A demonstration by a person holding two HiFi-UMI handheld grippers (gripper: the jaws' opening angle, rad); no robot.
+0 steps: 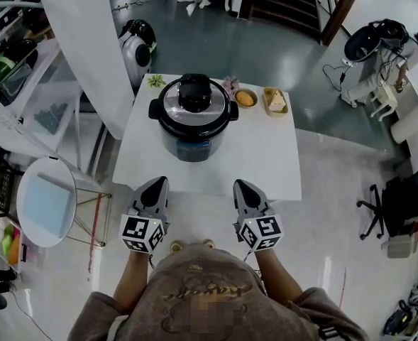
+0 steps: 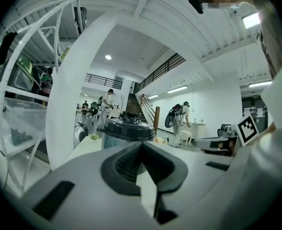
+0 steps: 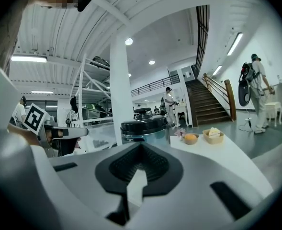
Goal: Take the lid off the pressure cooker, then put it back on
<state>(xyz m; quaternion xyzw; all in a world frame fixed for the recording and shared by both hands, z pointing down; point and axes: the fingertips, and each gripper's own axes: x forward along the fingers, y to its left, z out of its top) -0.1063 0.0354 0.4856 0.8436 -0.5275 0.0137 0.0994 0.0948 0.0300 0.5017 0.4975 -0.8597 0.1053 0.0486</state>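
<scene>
White table (image 1: 265,163) carries the pressure cooker (image 1: 193,123) towards its far side, a little left of centre. The lid (image 1: 194,99) sits on the pot: a steel disc with a black rim and a black knob block in the middle. Black side handles stick out to left and right.

Beside the cooker on the right stand a small bowl (image 1: 245,99) holding something orange and a small tray (image 1: 275,101) with a pale yellow piece, perhaps cake; the head view is too coarse to be sure. A green sprig (image 1: 155,81) lies at the far left corner of the table.

Both grippers hang over the table's near edge, well apart from the cooker and from each other, pointing at it almost level. The left gripper (image 1: 155,185) has its jaws pressed together with nothing between them; its own view shows the dark pads (image 2: 124,164) meeting in one line, with the cooker (image 2: 127,130) beyond them. The right gripper (image 1: 242,186) is likewise closed and empty, its tips meeting under the cooker (image 3: 147,127) in its own view, with the bowl (image 3: 190,138) and tray (image 3: 213,136) off to the right.
</scene>
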